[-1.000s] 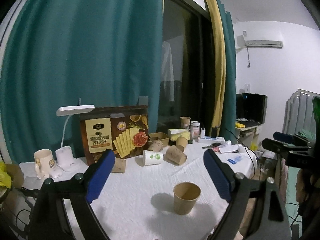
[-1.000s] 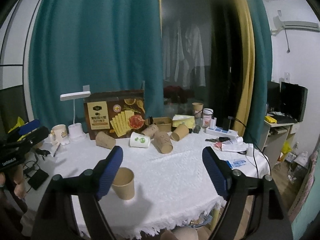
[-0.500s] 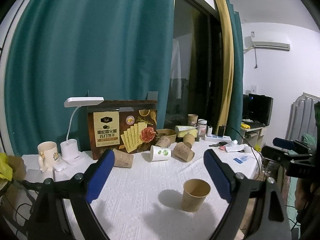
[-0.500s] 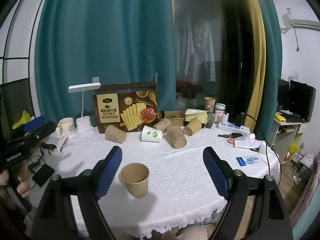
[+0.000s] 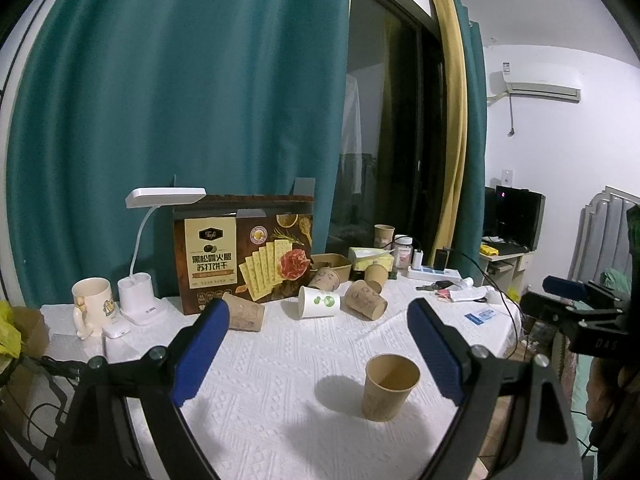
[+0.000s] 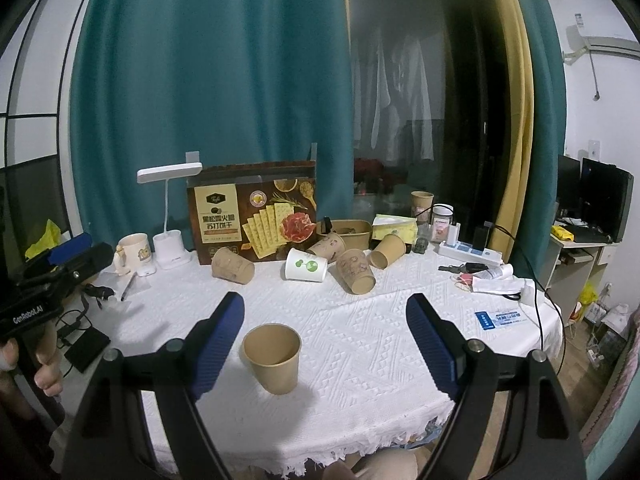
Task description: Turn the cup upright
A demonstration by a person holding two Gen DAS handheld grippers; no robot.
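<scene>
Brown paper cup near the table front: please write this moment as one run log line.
brown paper cup: upright, free | left gripper: open, empty | right gripper: open, empty | white cup: lying on side

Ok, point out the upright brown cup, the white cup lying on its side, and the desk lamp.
upright brown cup [image 6: 276, 364], right wrist view, on its side wall
white cup [image 6: 306, 266], right wrist view, on its printed side
desk lamp [image 5: 166, 197], left wrist view, on its flat head

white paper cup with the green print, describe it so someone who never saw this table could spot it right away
Find the big brown cracker box standing against the teal curtain. Just in front of its right end lies a cluster of tipped-over paper cups. The white paper cup is the only white one there, on its side with a green print; its neighbours are plain brown.
</scene>
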